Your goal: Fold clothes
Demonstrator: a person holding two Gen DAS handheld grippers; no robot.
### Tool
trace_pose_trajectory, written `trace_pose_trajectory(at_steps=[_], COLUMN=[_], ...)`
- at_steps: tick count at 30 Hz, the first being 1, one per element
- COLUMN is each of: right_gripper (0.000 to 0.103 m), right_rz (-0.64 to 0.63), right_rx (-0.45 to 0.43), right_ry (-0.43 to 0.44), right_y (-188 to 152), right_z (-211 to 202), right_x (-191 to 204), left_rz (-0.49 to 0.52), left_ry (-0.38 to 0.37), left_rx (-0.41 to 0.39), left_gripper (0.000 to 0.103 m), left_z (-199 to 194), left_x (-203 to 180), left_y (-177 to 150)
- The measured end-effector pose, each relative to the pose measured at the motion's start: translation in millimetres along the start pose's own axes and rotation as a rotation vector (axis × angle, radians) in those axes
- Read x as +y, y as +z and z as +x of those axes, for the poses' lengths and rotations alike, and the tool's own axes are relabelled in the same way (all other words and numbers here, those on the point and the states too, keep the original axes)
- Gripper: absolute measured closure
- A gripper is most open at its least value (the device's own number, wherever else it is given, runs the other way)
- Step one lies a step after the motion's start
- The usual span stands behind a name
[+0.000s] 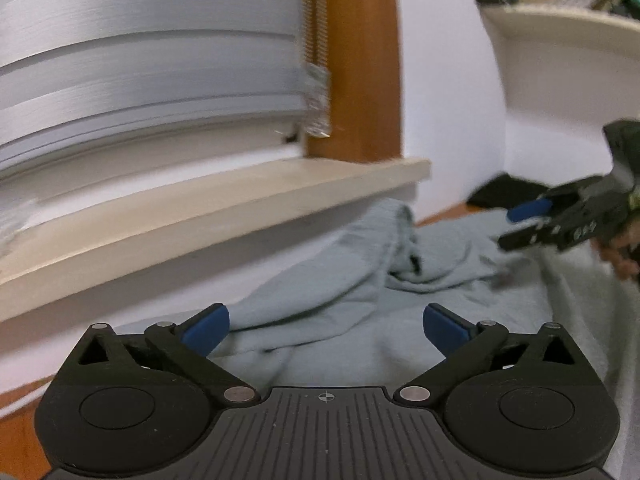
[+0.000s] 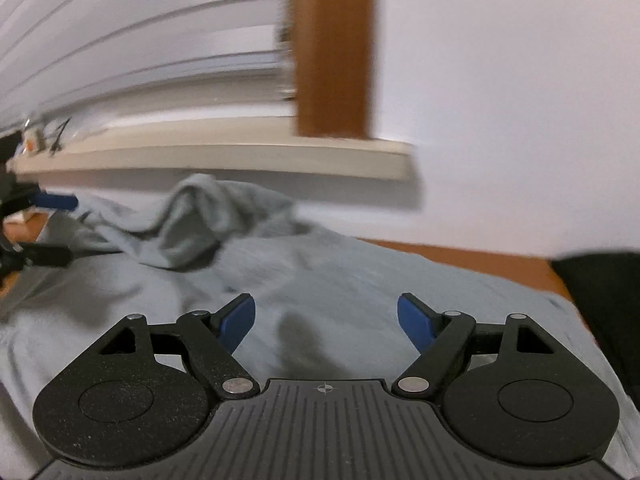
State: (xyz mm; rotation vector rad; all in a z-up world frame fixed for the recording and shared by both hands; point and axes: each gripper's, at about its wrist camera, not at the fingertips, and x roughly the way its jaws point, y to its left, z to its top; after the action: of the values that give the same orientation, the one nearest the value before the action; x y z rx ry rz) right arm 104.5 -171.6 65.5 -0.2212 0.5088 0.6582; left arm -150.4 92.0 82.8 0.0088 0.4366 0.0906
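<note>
Both jaws wide, left gripper (image 1: 326, 326) and right gripper (image 2: 326, 320) flank the rumpled grey garment (image 2: 320, 272), its bunched part apparently nearer the left.

An orange-brown wooden surface (image 2: 460, 254) carried a rumpled pale grey-blue garment (image 2: 320, 264) across most of it. A black cloth (image 2: 600, 280) lay at its three o'clock edge, touching the garment.

Window sill (image 1: 224, 204) overhangs far edge of bench (image 2: 460, 254), capping headroom there. Bunched grey garment (image 2: 208, 216) humps beneath it. Nearer flat cloth lies unobstructed.
</note>
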Motion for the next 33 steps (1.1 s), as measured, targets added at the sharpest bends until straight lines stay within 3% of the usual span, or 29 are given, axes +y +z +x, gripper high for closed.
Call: trace_pose_trajectory(at_steps=[5,9,13,17,19,22,23,24,25,27,31,33], right_gripper=[0.025,0.025,0.025,0.029,0.036,0.069,0.085,0.091,0.092,0.103,0.103,0.103], right_rz=[-0.113,-0.207,-0.307,-0.385,-0.413,-0.397,-0.390,-0.383,-0.378,-0.338,-0.244,-0.175], right_rx=[0.003,-0.007,0.005,0.046,0.072,0.096,0.103,0.110,0.089,0.006,-0.166,-0.201], right_ry=[0.044,0.096,0.158,0.206,0.192,0.189,0.188,0.188,0.179,0.143,0.038,0.022], right_y=[25,39,49,57,59,64,66,67,69,79,104,113], right_z=[28,51,72,96,107,112,114,115,110,92,47,29], right_x=[52,102,147,180,190,185,183,181,178,163,118,88], left_rz=[-0.051,-0.030,-0.016,-0.023,-0.036,-0.052,-0.057,-0.061,-0.066,-0.072,-0.090,-0.096], left_ry=[0.004,-0.016,-0.042,-0.061,-0.061,-0.060,-0.059,-0.058,-0.056,-0.051,-0.058,-0.060], left_rx=[0.009,0.038,0.059,0.090,0.116,0.145,0.153,0.159,0.165,0.178,0.187,0.188], left_gripper=[0.000,0.006,0.029,0.032,0.032,0.032,0.032,0.032,0.032,0.032,0.032,0.031], left_z=[-21,-24,-23,-21,-18,-14,-13,-12,-12,-11,-11,-11], left_x=[33,40,40,46,50,57,59,60,62,65,69,70], left_y=[-5,-16,-25,-33,-35,-39,-40,-41,-42,-44,-46,-46])
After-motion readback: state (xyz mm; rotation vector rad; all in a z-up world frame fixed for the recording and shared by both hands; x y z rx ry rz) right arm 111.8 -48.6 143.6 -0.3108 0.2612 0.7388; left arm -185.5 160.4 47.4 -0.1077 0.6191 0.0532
